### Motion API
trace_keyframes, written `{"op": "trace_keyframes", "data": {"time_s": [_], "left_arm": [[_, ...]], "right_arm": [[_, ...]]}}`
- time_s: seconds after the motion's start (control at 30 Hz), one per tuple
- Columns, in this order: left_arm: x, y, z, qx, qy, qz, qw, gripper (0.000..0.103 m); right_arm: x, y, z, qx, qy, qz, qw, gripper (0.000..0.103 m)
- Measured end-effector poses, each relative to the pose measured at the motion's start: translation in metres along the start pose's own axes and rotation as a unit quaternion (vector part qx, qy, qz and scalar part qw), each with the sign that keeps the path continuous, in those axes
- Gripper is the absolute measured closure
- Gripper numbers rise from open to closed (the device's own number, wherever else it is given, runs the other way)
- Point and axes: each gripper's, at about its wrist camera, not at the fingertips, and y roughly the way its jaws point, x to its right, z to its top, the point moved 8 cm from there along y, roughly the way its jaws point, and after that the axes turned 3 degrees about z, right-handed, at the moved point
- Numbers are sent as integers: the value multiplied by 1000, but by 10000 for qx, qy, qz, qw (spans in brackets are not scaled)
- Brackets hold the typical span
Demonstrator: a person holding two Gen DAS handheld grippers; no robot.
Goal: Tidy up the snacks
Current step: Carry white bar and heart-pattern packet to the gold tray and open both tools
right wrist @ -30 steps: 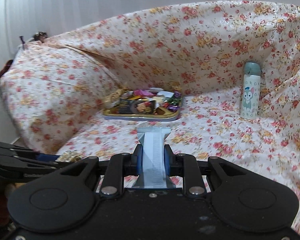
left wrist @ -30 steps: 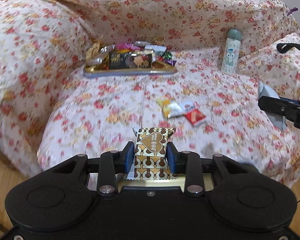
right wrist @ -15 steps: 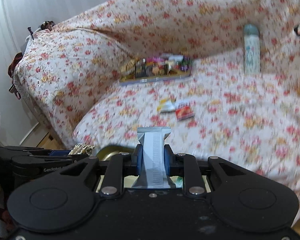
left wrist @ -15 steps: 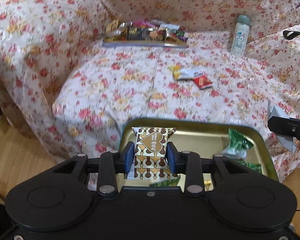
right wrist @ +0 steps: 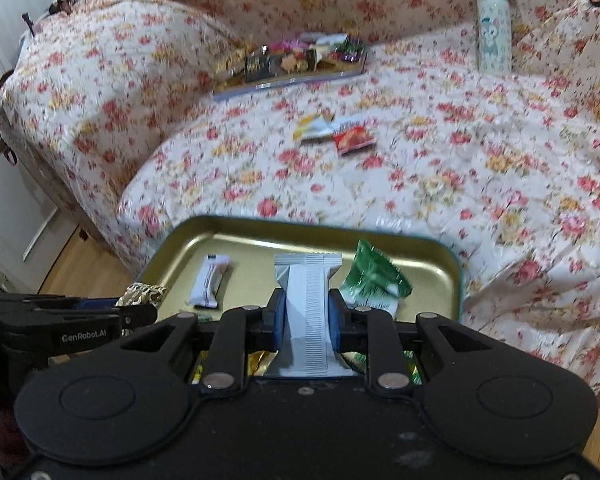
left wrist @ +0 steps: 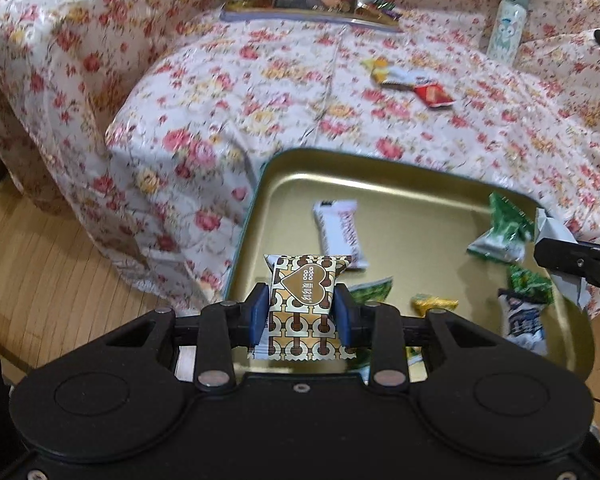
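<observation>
Left wrist view: your left gripper (left wrist: 300, 312) is clamped across the middle of the brown-and-gold heart packet (left wrist: 302, 306), hanging over the near left corner of the gold tray (left wrist: 284, 168). Packet looks light, crinkly and slick, contents probably crushable, so hold mid-body, not the crimped ends.

Right wrist view: your right gripper (right wrist: 307, 320) pinches the grey-white packet (right wrist: 307, 312) narrow, over the tray's middle. Same soft foil; squeeze gently. Loose snacks (right wrist: 334, 134) sit well apart on the sofa.
</observation>
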Motion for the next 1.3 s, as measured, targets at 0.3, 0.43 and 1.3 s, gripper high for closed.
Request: {"op": "trace_keyframes", "data": {"time_s": [0.3,0.43,1.3], "left_arm": [[-4,10,-8,-198,-53,12,9998,60],[-1,10,-10,-170,8,60,9998,59],[7,1,-8,1,145,143,9998,56]], "right_arm": [[-7,18,-4,-257,-108,-56,9996,80],[-6,25,-3,-317,-114,-105,9994,80],[-24,61,-7,-777,-704,-179,9943,79]]}}
